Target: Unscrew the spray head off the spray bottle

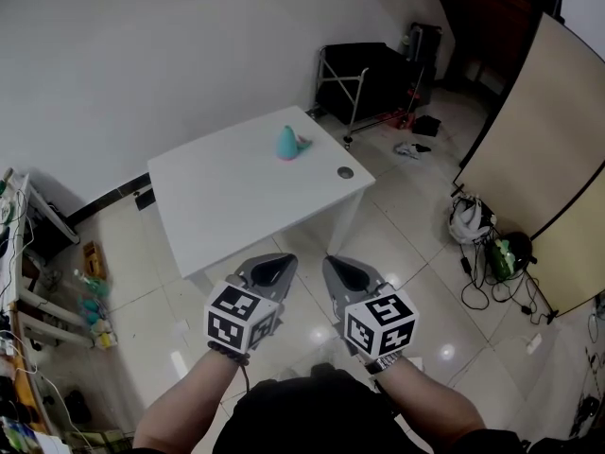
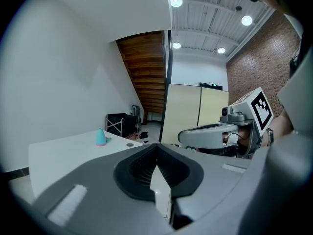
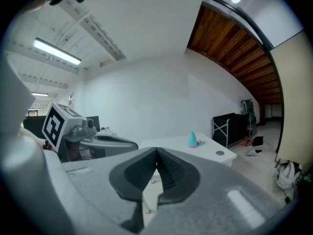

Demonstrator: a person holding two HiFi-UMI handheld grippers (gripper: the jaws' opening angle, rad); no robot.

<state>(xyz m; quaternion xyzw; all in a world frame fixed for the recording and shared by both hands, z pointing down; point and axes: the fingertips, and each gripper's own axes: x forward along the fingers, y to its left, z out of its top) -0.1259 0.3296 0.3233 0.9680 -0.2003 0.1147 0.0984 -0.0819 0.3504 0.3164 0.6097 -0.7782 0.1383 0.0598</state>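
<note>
Spray bottle (image 1: 291, 144): 1, teal, standing near the far edge of the white worktop (image 1: 217, 206), untouched. Left gripper (image 1: 270, 270), right gripper (image 1: 348, 275): jaws closed, empty, side by side short of the worktop. Probably on approach, unscrewing not begun.

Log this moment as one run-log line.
phase: pre-grasp | left tool: shut, empty | right tool: shut, empty | spray bottle: on white table, untouched
</note>
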